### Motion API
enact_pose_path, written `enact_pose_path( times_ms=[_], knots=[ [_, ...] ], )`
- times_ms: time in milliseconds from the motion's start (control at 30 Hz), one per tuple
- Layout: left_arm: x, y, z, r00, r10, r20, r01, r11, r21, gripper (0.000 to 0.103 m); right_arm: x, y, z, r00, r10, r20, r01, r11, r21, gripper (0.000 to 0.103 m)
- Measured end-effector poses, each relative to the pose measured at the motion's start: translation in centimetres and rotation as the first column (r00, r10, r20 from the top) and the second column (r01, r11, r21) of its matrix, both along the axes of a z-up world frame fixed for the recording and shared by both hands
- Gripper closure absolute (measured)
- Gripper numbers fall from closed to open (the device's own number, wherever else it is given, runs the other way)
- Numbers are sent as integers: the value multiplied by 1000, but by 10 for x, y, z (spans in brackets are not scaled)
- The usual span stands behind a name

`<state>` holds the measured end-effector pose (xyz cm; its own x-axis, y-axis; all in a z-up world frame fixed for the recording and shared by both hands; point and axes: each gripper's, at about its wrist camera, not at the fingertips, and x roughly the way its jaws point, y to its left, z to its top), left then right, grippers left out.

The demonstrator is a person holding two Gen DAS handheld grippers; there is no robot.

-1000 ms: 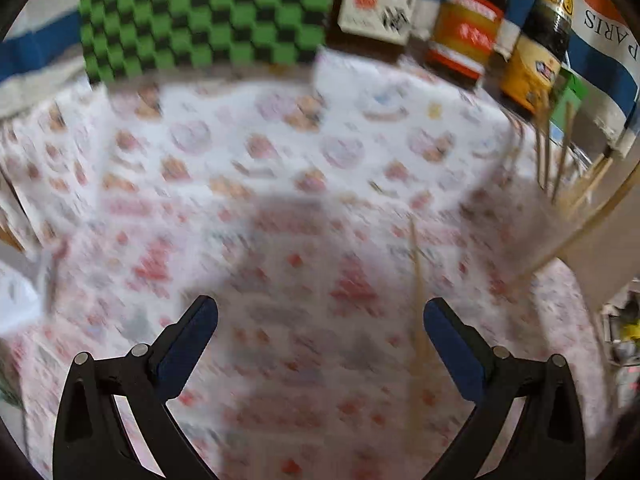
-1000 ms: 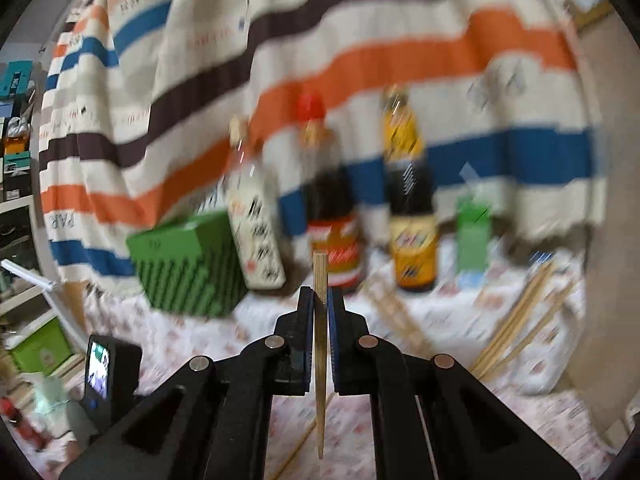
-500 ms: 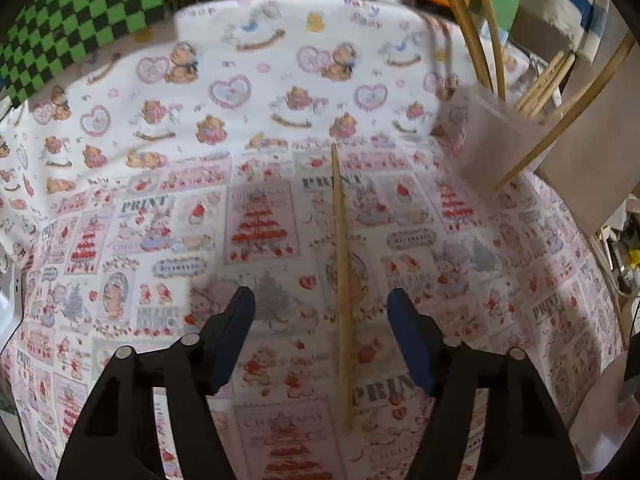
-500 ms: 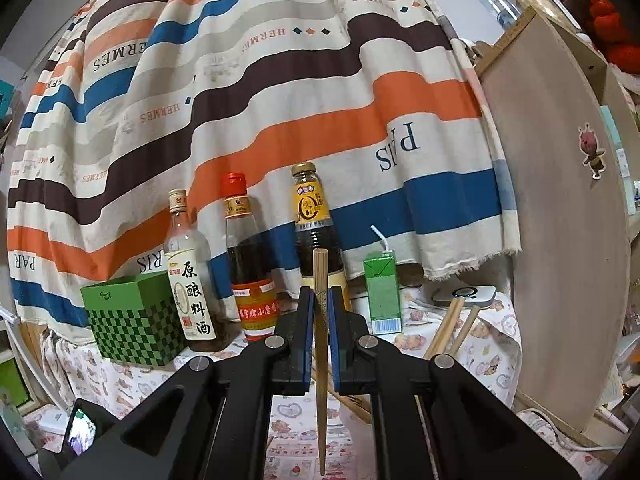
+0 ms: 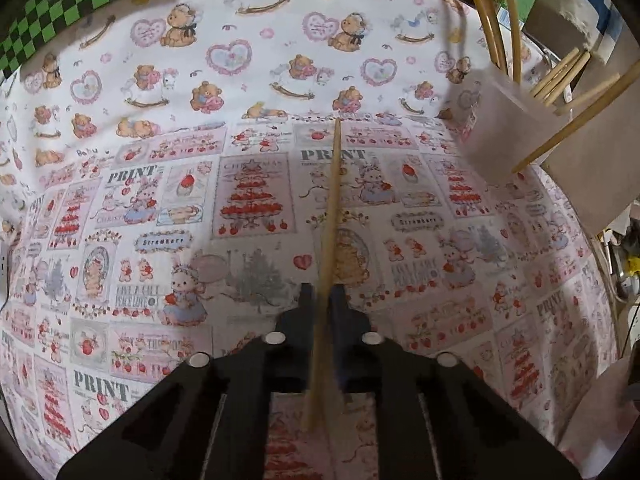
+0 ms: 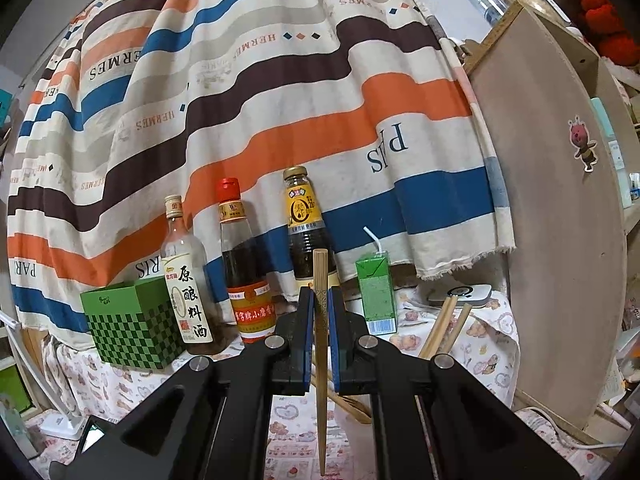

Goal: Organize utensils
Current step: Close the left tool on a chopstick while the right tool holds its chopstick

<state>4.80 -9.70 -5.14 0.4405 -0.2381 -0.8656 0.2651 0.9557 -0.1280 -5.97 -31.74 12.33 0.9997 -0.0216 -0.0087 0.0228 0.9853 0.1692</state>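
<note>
on the counter (image 5: 120, 92), seen from the left wrist, a patterned cloth covers the surface, and the left tongs (image 5: 322, 300) have just been closing and now pinch a pale chopstick (image 5: 331, 204) that lies along the cloth with its far tip pointing away; it does not look lifted yet. at the upper right a translucent holder (image 5: 504, 120) already has several chopsticks leaning in it, so part of the sorting looks done. a green checked box (image 5: 60, 4) shows at the top left corner. in the right wrist view, the right tongs (image 6: 321, 308) are pressed together on a darker wooden chopstick (image 6: 321, 280), held upright in the air with its thick end up and its thin end hanging below the jaws. behind it stand three bottles (image 6: 244, 264) against a striped cloth (image 6: 280, 100), with a green drink carton (image 6: 376, 292) beside them. two more chopstick ends (image 6: 444, 324) poke up at the right, likely those in the holder. judging from this, what is left is to carry both pinched sticks over and drop them into the holder.
</note>
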Motion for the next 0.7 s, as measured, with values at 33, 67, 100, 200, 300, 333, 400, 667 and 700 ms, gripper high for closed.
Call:
enact_pose_path(
  times_ms=[33,67,100,200,300,333,400,667,700],
  knots=[
    [-1,1,3,1000,5,19,-5,1000,-2,96,0,0,0,1000,0,2,0,1000,1,95],
    [-3,2,8,999,12,49,-11,1000,-11,97,-1,0,0,1000,0,5,0,1000,2,95],
    [-6,4,14,996,19,82,-18,1000,-18,97,-2,0,1,1000,1,8,-1,1000,4,95],
    [-16,13,37,982,29,184,-20,999,-51,97,-3,-2,1,1000,-2,15,2,1000,11,95],
    [-28,26,60,958,55,281,-19,991,-131,97,-4,-3,1,1000,-1,19,0,1000,19,95],
    [-30,30,67,949,64,307,-16,988,-156,97,-5,-4,1,1000,1,22,-2,1000,22,95],
    [-34,37,79,924,84,372,-15,983,-185,97,-7,-4,2,1000,5,29,-6,1000,29,95],
    [-49,61,108,841,170,514,-46,968,-246,97,-14,-8,2,997,23,67,-26,999,46,95],
    [-49,62,110,838,173,517,-42,966,-256,97,-14,-8,2,997,25,68,-29,998,51,95]
  ],
)
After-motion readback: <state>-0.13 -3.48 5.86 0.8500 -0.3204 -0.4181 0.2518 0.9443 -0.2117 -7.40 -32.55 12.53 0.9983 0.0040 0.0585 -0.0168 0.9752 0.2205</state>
